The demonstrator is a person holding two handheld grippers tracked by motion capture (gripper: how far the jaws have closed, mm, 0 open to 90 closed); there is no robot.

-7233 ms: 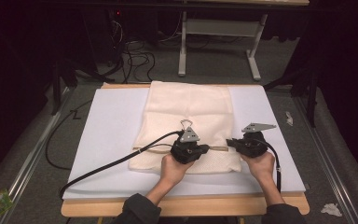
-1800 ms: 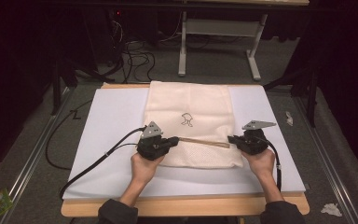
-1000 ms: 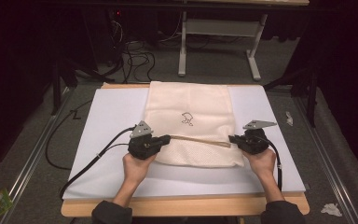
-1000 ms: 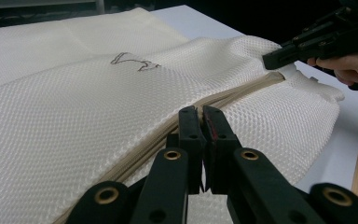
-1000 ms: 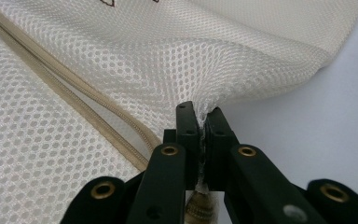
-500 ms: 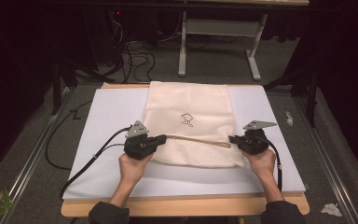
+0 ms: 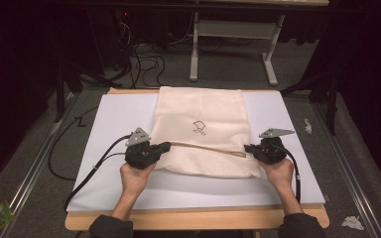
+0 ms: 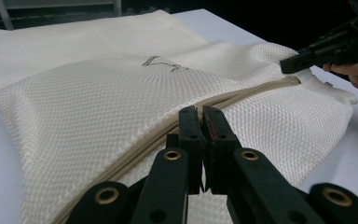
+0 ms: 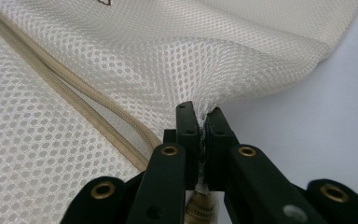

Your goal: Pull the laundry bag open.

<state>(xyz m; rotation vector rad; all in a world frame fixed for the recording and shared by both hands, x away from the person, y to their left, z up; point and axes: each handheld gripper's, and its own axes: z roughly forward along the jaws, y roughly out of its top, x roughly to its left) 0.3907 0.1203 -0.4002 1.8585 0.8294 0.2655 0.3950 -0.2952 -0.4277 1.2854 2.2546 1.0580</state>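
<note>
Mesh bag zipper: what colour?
Tan-beige, slightly darker than the cream mesh bag. The zipper shows best in the right gripper view.

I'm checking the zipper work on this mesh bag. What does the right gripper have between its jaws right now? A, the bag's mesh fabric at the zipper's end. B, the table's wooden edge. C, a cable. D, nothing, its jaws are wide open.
A: in the right gripper view the right gripper has its jaws closed on a bunched fold of the mesh laundry bag, right beside the end of the zipper.
</note>
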